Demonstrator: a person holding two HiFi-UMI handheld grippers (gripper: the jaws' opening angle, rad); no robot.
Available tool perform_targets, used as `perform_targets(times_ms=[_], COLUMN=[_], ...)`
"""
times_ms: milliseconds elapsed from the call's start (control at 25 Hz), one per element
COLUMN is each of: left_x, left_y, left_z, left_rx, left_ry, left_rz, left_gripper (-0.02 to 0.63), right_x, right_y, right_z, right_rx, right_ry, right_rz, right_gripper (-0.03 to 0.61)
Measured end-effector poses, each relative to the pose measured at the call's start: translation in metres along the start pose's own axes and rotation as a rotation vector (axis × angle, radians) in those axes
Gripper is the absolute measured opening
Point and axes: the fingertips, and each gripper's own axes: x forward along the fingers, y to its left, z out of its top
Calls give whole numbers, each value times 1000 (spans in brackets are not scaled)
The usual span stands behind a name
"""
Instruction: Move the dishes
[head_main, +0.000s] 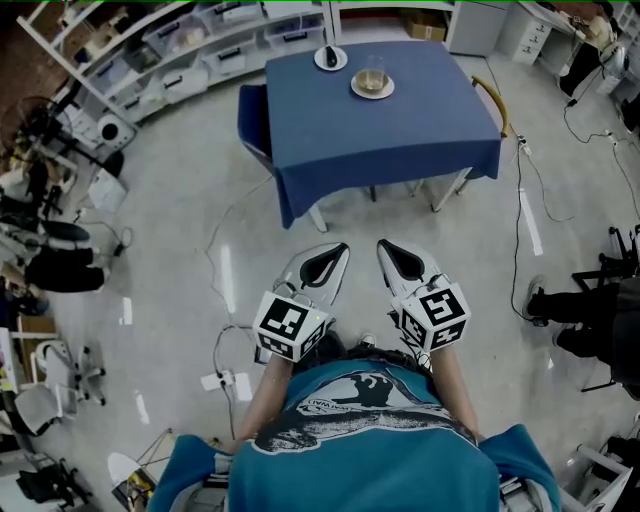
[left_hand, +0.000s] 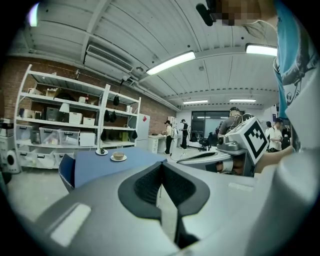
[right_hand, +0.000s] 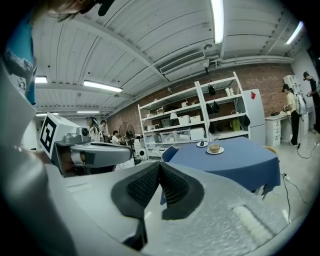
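Both dishes sit on the blue-clothed square bench, at its far edge. They lie straight ahead of the person and well apart from both grippers, with open grey floor and most of the bench top in between.

- White saucer with a small dark object on it: the farther one, at the back edge, roughly in line with the left gripper.
- White saucer carrying a clear glass cup: just beside and slightly nearer, brownish contents, roughly in line with the right gripper.

Both dishes are round, so there is no long axis to line up on. The cup stands upright. Neither gripper is clearly the nearer one, since each has a dish on its own side.

In the left gripper view the fingers are pressed together with nothing between them. The right gripper view shows the same, fingers closed and empty. Both grippers are held low at the person's waist, pointing toward the bench.

A blue chair is tucked at the bench's left side, so I judge the approach freest from the near edge. The task looks not yet started; walking up comes first.

Writing: none readable. The marker cube on each gripper shows only black-and-white square patterns. The teal T-shirt has a graphic print with no legible text.
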Motion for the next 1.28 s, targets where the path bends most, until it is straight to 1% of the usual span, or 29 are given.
perform_targets(times_ms=[160, 320, 520, 640, 800, 880, 960, 1040, 1120, 1200, 1280], left_x=[5, 6, 11, 19, 36, 47, 64, 85, 106, 122, 135], left_y=[-11, -24, -15, 1, 29, 50, 73, 92, 108, 126, 149], left_z=[0, -11, -11, -6, 2, 2, 0, 4, 17, 30, 39], left_rx=[-15, -23, -27, -53, -97, -87, -52, -8, 7, -8, -16], left_ry=[0, 27, 27, 4, -21, -8, 28, 53, 34, 8, -3], left_rz=[11, 26, 42, 36, 12, 12, 18, 4, -37, -71, -87], left_gripper=[14, 14, 14, 14, 14, 14, 14, 14, 14, 14, 14], right_x=[-10, -14, -7, 8, 35, 53, 73, 92, 111, 131, 154], right_y=[-5, -11, -15, -20, -36, -43, -53, -67, -82, -95, -106], right_z=[-6, -14, -14, -10, 5, 11, 15, 21, 31, 42, 51], right_rx=[4, 8, 17, 5, 9, 3, -10, -14, -8, -3, -5], right_ry=[13, 26, 22, 28, 15, 18, 30, 37, 34, 30, 29], right_rz=[17, 35, 50, 59, 46, 38, 31, 18, 1, -17, -32], right_gripper=[3, 3, 3, 3, 3, 3, 3, 3, 3, 3, 3])
